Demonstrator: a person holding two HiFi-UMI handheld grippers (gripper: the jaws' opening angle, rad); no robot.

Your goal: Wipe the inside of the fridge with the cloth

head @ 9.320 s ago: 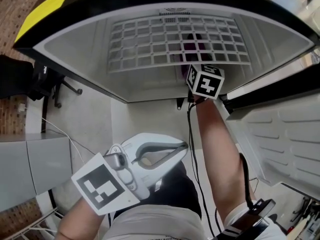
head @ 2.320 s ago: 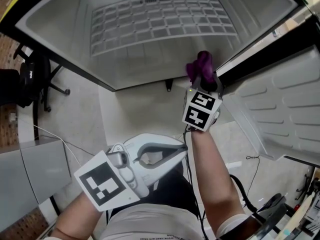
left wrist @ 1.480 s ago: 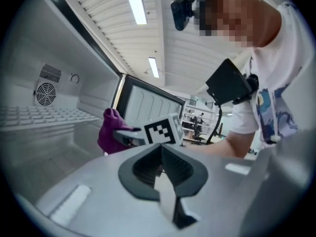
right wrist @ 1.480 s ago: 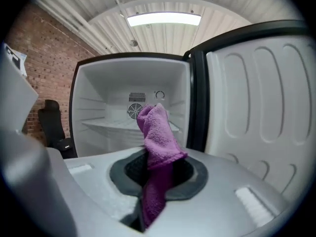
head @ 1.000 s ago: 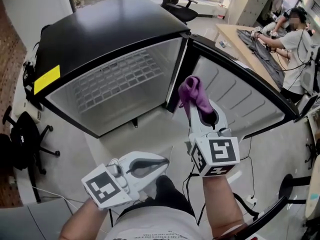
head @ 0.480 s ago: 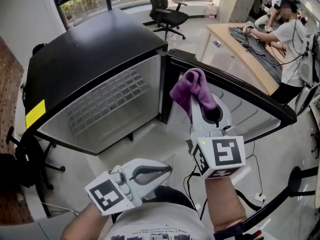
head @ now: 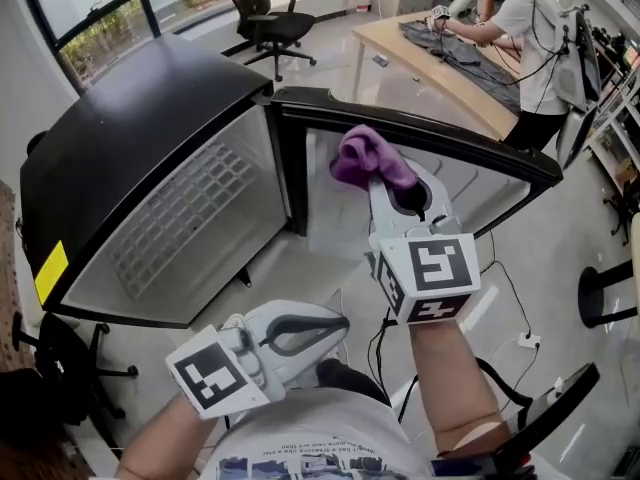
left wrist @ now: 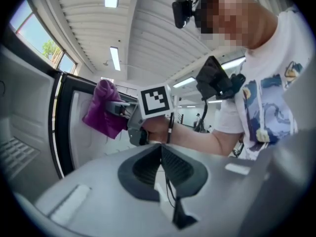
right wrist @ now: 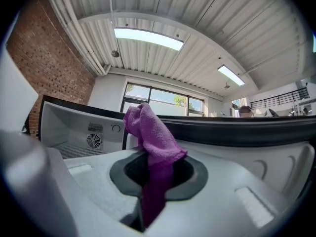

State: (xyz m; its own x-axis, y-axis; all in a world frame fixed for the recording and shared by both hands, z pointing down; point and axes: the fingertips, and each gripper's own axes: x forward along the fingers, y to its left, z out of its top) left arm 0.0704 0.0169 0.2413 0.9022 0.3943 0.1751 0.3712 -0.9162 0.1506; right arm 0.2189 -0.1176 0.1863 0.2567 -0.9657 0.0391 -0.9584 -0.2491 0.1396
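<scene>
The fridge (head: 150, 108) stands open at the left, and its wire shelf (head: 175, 218) is visible inside. Lower, near the person's body, the left gripper (head: 343, 321) has its jaws pressed together with nothing between them. In the middle, the right gripper (head: 378, 180) is held up outside the fridge, in front of the open door (head: 470, 183). Its jaws are clamped on the purple cloth (head: 362, 156). The cloth is bunched above the jaw tips, and one part hangs down between them.
</scene>
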